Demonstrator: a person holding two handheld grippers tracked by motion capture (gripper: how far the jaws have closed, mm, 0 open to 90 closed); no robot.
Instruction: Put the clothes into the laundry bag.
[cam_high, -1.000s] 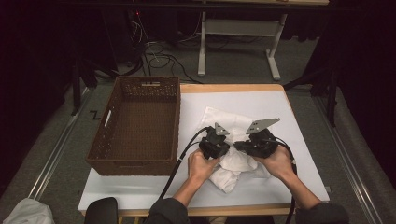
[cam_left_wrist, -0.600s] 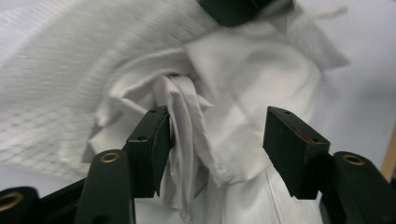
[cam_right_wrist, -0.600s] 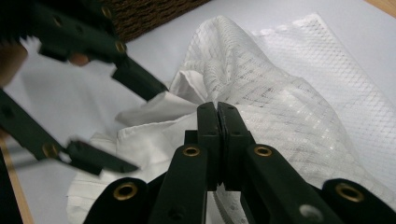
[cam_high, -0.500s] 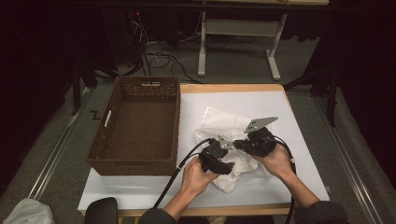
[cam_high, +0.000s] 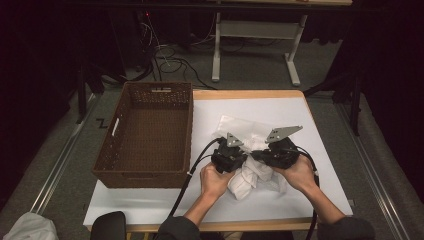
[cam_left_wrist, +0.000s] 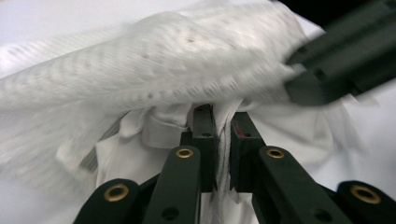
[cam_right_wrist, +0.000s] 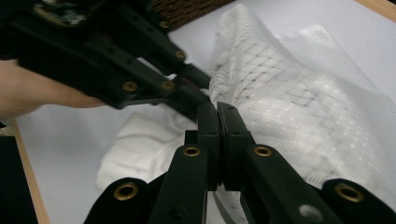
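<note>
- On the white worktop (cam_high: 150, 210), in front of the person, lie a sheer mesh bag (cam_high: 239, 131) and a bunched white cloth (cam_high: 247, 179), touching each other.
- The mesh bag spreads out flat toward the far side; the cloth is crumpled at the near side, between the two hands.
- The left tongs (cam_high: 239, 159) sit over the left part of the bundle. In the left gripper view the left tongs (cam_left_wrist: 223, 140) have just been closing, and their jaws now pinch a thin fold of white fabric that runs up between them.
- That pinched fold leads up into the mesh bag (cam_left_wrist: 154, 70), which arches over the cloth (cam_left_wrist: 140, 140) below it.
- The right tongs (cam_high: 256, 156) meet the bundle from the other side, tips just beside those of the left tongs.
- In the right gripper view the right tongs (cam_right_wrist: 217, 116) are pressed fully together at the edge of the mesh bag (cam_right_wrist: 289, 107); whether any fabric is caught between them I cannot tell.
- The same view has the left tongs (cam_right_wrist: 187, 91) crossing in front, with the cloth (cam_right_wrist: 140, 144) lying under them.
- A brown woven basket (cam_high: 145, 172) stands on the left part of the worktop, just beside the bundle and apart from it.
- The left hand (cam_high: 214, 181) and right hand (cam_high: 300, 175) hold the tool bodies low over the worktop.
</note>
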